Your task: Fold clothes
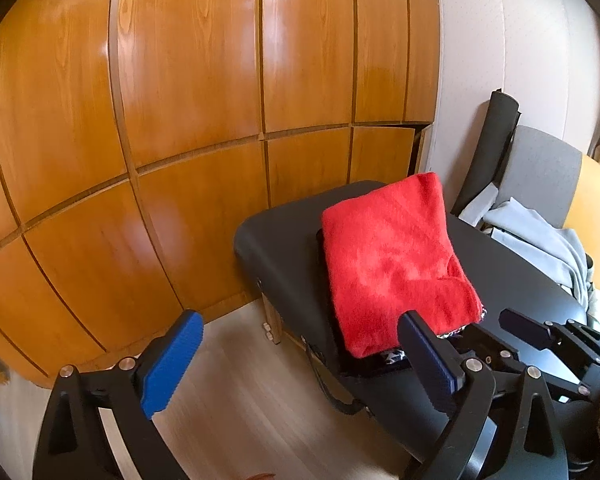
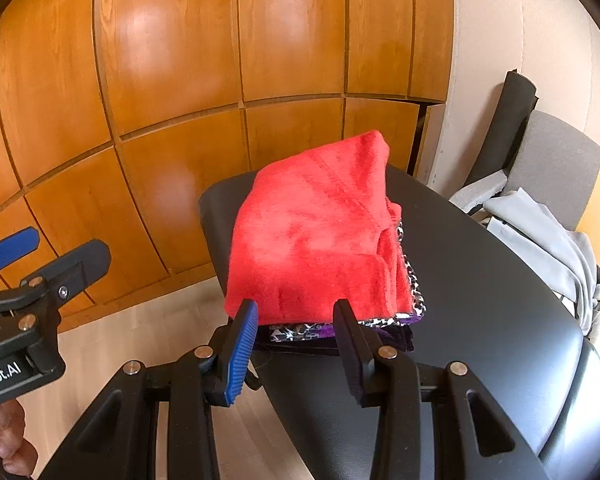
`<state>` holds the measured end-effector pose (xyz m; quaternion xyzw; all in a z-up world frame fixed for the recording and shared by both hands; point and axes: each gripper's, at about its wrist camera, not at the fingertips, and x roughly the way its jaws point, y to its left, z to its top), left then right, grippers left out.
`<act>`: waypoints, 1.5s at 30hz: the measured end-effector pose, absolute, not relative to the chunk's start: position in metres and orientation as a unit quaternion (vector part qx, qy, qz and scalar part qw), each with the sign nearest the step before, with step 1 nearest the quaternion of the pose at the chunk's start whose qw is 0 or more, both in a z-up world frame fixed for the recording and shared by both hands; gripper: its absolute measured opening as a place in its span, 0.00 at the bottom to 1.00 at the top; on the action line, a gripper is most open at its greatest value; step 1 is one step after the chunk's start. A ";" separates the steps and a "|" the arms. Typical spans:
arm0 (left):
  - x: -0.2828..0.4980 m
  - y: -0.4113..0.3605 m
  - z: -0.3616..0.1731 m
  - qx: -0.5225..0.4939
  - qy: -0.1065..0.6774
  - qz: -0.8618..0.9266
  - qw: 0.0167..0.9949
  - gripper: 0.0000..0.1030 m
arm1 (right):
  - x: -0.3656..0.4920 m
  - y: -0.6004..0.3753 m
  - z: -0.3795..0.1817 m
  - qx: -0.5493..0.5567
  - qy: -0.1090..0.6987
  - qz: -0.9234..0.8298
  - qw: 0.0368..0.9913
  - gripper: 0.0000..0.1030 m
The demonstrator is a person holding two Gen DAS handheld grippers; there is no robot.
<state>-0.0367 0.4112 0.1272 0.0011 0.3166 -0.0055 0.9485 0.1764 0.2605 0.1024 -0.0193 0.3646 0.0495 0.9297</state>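
A folded red fleece garment (image 1: 392, 256) lies on top of a small stack of folded clothes on the black padded table (image 1: 284, 236). In the right wrist view the red garment (image 2: 316, 236) covers a black-and-white patterned piece (image 2: 412, 284) and a purple one (image 2: 324, 332). My left gripper (image 1: 300, 344) is open and empty, held over the table's near-left edge, just short of the stack. My right gripper (image 2: 296, 332) is open and empty, with its fingertips at the stack's near edge. The right gripper also shows in the left wrist view (image 1: 528, 326).
A wooden panelled wardrobe (image 1: 180, 120) fills the left and back. A grey chair (image 1: 540, 176) with light grey clothes (image 1: 540, 240) heaped on it stands right of the table. Pale wood floor (image 1: 240, 392) lies below the table's left edge.
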 end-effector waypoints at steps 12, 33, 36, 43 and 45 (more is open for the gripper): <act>-0.038 0.407 0.124 0.004 0.326 -0.006 0.945 0.96 | 0.168 0.261 0.106 -0.028 0.356 0.034 0.934 0.39; -0.040 0.393 0.123 0.016 0.335 -0.016 0.942 0.96 | 0.163 0.251 0.103 -0.020 0.355 0.021 0.934 0.39; -0.039 0.392 0.123 0.017 0.337 -0.018 0.941 0.96 | 0.162 0.250 0.103 -0.019 0.355 0.022 0.934 0.39; -0.037 0.391 0.123 0.017 0.338 -0.017 0.941 0.96 | 0.162 0.252 0.105 -0.023 0.353 0.022 0.935 0.39; -0.038 0.391 0.124 0.016 0.338 -0.018 0.941 0.96 | 0.162 0.252 0.106 -0.024 0.352 0.021 0.935 0.39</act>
